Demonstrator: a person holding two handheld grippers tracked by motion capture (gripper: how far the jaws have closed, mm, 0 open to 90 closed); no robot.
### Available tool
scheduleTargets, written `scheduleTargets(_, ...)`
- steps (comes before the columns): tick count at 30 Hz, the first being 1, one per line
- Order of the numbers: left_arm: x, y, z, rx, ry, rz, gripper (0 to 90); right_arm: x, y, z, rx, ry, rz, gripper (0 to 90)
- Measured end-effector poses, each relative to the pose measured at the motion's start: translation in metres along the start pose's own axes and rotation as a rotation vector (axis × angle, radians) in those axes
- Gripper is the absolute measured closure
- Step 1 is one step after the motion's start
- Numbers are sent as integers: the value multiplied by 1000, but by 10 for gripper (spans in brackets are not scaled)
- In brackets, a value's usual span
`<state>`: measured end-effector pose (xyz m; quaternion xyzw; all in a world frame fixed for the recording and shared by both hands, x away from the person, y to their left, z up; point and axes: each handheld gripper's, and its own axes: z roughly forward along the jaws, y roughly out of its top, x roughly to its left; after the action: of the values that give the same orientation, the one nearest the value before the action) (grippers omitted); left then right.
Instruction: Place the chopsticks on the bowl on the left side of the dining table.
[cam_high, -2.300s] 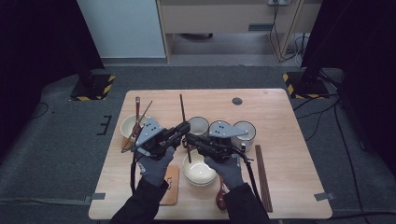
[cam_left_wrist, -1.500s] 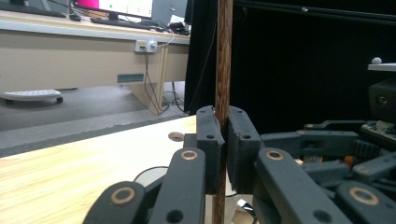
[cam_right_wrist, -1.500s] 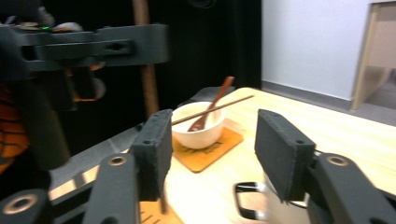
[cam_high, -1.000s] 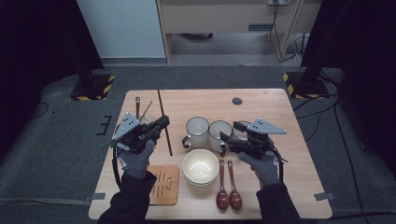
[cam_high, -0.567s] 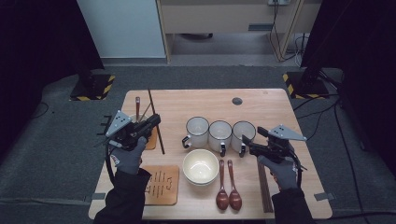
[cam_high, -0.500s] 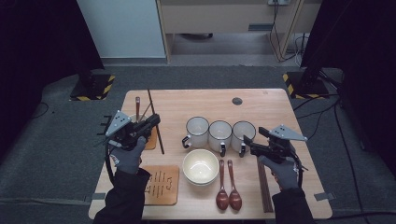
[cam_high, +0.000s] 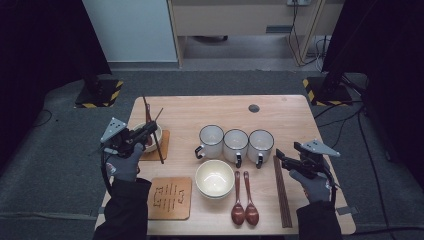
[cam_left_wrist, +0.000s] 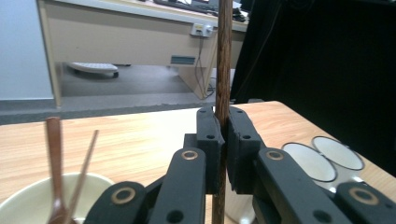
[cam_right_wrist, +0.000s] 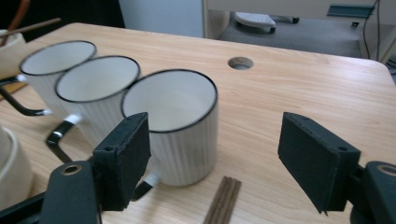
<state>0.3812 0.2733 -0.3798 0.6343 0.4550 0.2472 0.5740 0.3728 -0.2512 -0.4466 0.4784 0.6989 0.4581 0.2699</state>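
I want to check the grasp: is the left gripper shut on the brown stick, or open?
Shut. In the left gripper view, the left gripper has both black jaws pressed against the upright brown stick, with no gap visible.

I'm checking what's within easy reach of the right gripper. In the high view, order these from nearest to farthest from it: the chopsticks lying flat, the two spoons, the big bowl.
From the right gripper:
1. Chopsticks, right beside it.
2. Spoons, further left.
3. Big bowl, left of the spoons.
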Motion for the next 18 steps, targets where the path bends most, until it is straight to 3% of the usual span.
scheduleTargets(7, 19, 0, -4, 29, 53, 2, 836, -13, -10, 3, 32, -46, 5, 245)
scheduleTargets(18, 42, -3, -1, 77, 89, -3, 836, -23, -26, 13, 81, -104, 11, 248)
